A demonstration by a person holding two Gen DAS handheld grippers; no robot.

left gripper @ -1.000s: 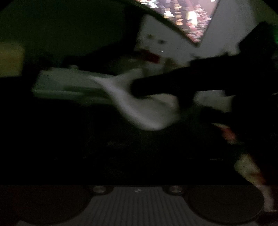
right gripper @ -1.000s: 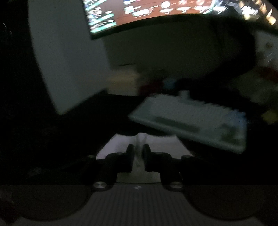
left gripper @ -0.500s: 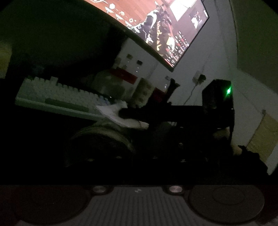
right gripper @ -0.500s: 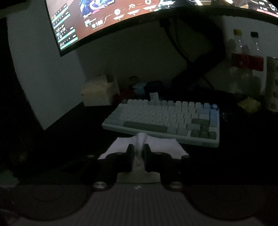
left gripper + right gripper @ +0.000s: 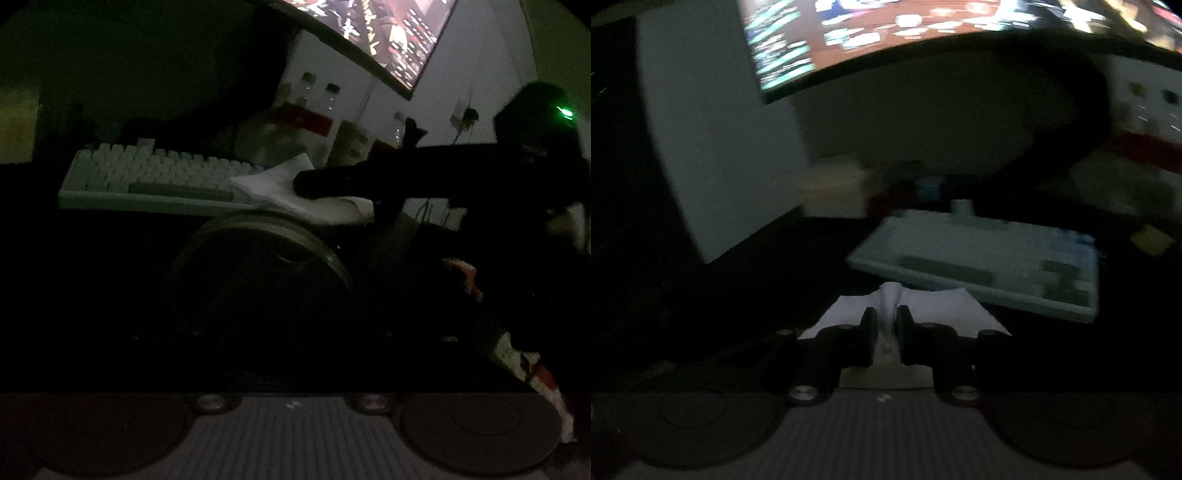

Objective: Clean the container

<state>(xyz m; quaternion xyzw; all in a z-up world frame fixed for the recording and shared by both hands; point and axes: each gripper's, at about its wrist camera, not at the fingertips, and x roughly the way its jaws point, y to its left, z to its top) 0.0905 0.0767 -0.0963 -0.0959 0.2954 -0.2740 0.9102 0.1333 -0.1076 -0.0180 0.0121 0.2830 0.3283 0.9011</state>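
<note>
Nearer and larger than half a second ago in the left wrist view: dark round container [image 5: 258, 236], now in the middle of the frame, with the right gripper [image 5: 306, 182] shifted to just above its far rim. Blurred now in the right wrist view, so probably in motion.

Right fingers [image 5: 868, 332] clenched on a white cloth [image 5: 923, 306], with a fold standing up between them. Left gripper fingers lost in the dark; cannot tell if released or grasping.

For a good wipe: lower the cloth [image 5: 273, 181] onto the rim, press lightly, follow the circle, then go inside. Keep the grip tight so the cloth does not slip out. Hold the container steady on the table.

Counted: one container, one cloth, one keyboard [image 5: 155, 173] behind, one monitor [image 5: 388, 40] at upper right, two capped bottles [image 5: 306, 88] under it.
</note>
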